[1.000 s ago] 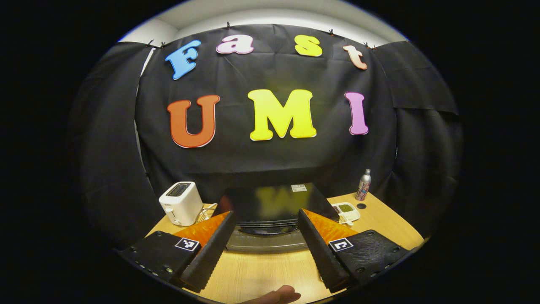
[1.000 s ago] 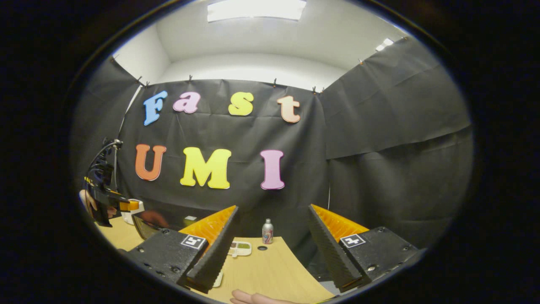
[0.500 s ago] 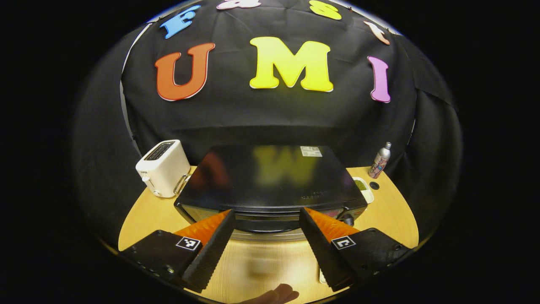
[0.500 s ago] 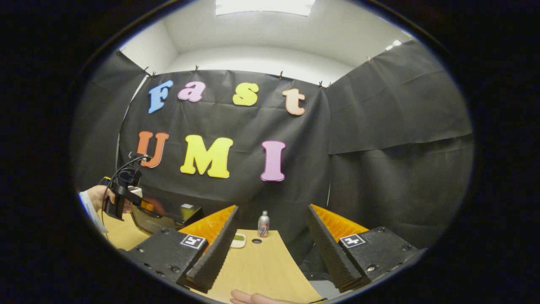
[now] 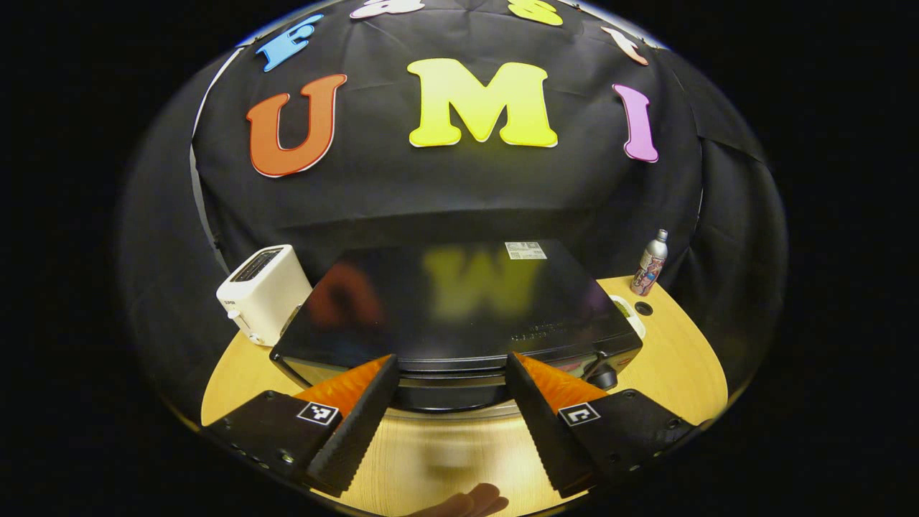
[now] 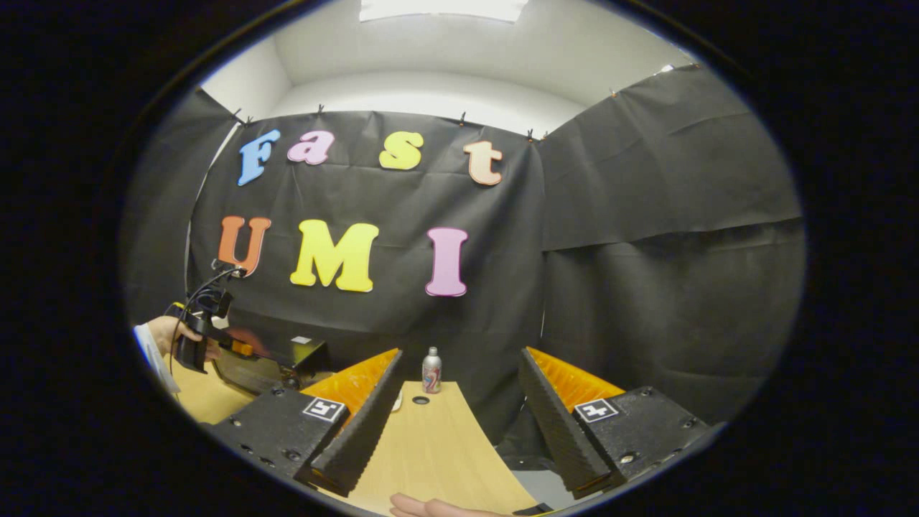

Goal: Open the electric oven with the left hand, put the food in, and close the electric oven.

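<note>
The black electric oven [image 5: 459,301] stands mid-table with its door closed and a glossy top. My left gripper [image 5: 451,359] is open, its fingertips just in front of the oven's upper front edge and touching nothing. A white food tray [image 5: 633,317] with green food peeks out behind the oven's right corner. My right gripper [image 6: 460,352] is open and empty above the table's right part. In the right gripper view the oven [image 6: 269,362] is at the left, with a hand holding the left gripper [image 6: 197,330] over it.
A white toaster [image 5: 262,293] stands left of the oven. A silver bottle [image 5: 650,263] is at the back right, near a small dark hole in the wooden table [image 5: 675,359]. A fingertip shows at the bottom edge of each view.
The left gripper has come closer to the oven and tilted down, so the oven looms larger. The right gripper view has drifted slightly, with the tray slipping behind its finger.
</note>
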Demonstrator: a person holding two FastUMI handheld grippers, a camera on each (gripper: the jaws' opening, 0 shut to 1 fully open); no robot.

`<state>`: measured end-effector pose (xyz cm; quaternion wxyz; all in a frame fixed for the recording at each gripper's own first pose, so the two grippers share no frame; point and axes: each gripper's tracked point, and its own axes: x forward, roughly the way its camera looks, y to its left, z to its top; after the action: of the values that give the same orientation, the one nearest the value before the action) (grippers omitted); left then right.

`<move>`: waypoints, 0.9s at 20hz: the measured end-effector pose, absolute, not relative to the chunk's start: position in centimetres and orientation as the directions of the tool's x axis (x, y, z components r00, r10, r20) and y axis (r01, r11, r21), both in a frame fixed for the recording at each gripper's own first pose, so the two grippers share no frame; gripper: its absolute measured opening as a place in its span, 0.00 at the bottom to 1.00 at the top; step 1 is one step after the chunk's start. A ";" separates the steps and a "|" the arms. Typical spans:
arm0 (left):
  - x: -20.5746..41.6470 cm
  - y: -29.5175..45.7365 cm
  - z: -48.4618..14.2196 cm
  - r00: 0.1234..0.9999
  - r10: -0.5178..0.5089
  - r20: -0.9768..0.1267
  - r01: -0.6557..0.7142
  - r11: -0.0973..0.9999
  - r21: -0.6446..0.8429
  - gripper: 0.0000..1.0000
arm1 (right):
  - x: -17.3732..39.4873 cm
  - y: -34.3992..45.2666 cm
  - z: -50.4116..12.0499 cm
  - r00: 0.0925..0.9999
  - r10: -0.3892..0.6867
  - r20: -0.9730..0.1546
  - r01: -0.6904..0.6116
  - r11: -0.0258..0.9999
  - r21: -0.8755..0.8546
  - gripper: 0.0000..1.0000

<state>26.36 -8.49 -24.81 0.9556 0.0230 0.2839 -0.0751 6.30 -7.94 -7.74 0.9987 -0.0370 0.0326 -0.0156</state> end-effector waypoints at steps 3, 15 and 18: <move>26.1 -8.5 -24.9 0.829 -0.133 -0.543 0.162 0.987 0.004 0.95 | 5.8 -7.8 -7.4 0.998 -0.032 -0.055 0.028 0.998 -0.064 1.00; 21.0 -7.7 -25.7 0.826 -0.146 -0.544 0.169 0.986 -0.008 0.96 | 2.4 -7.5 -5.6 0.999 -0.013 -0.034 0.011 0.998 -0.057 1.00; 18.3 -7.6 -27.2 0.819 -0.150 -0.555 0.175 0.985 -0.008 0.96 | 1.8 -7.2 -4.9 1.000 -0.013 -0.021 0.012 0.999 -0.045 1.00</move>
<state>18.34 -7.56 -27.16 0.9533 0.0216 0.2889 -0.0850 1.85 -7.25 -4.91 0.9997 -0.0226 0.0107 -0.0063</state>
